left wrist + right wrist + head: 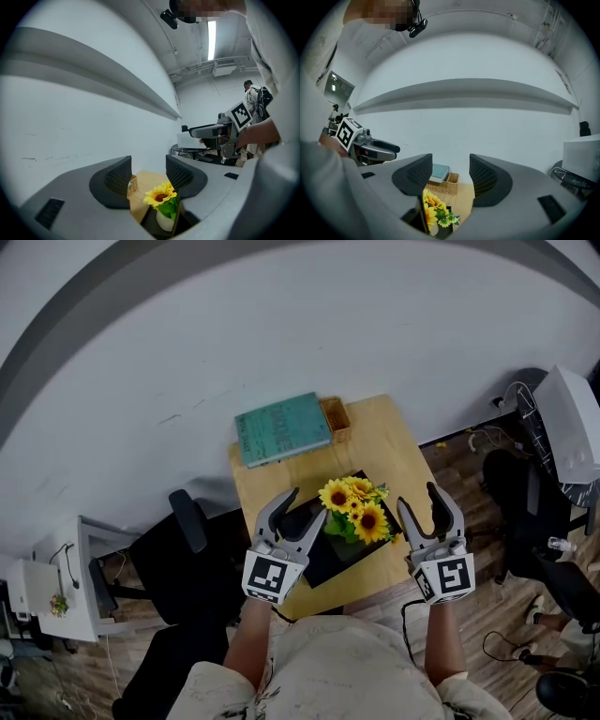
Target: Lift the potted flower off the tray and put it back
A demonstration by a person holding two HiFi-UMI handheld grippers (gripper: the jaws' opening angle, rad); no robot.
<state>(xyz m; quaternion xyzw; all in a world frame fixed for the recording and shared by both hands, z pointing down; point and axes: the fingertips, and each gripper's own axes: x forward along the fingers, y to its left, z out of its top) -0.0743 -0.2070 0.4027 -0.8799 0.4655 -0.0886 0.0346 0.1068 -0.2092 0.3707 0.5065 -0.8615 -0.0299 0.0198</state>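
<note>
A potted flower [356, 509] with yellow sunflower heads stands on a black tray [330, 559] on a small wooden table [398, 451]. Its white pot [165, 220] shows low in the left gripper view, under a bloom. My left gripper [298, 502] hangs open above the tray's left part, with nothing between its jaws. To the right of the flowers, my right gripper [420, 499] is also open and empty. In the right gripper view the flowers [433, 211] appear low, left of the jaws' gap.
A teal book [280, 427] lies on a wicker basket [336, 417] at the table's far edge by the white wall. Black office chairs [187, 521] stand left of the table and another chair [539, 521] stands to the right.
</note>
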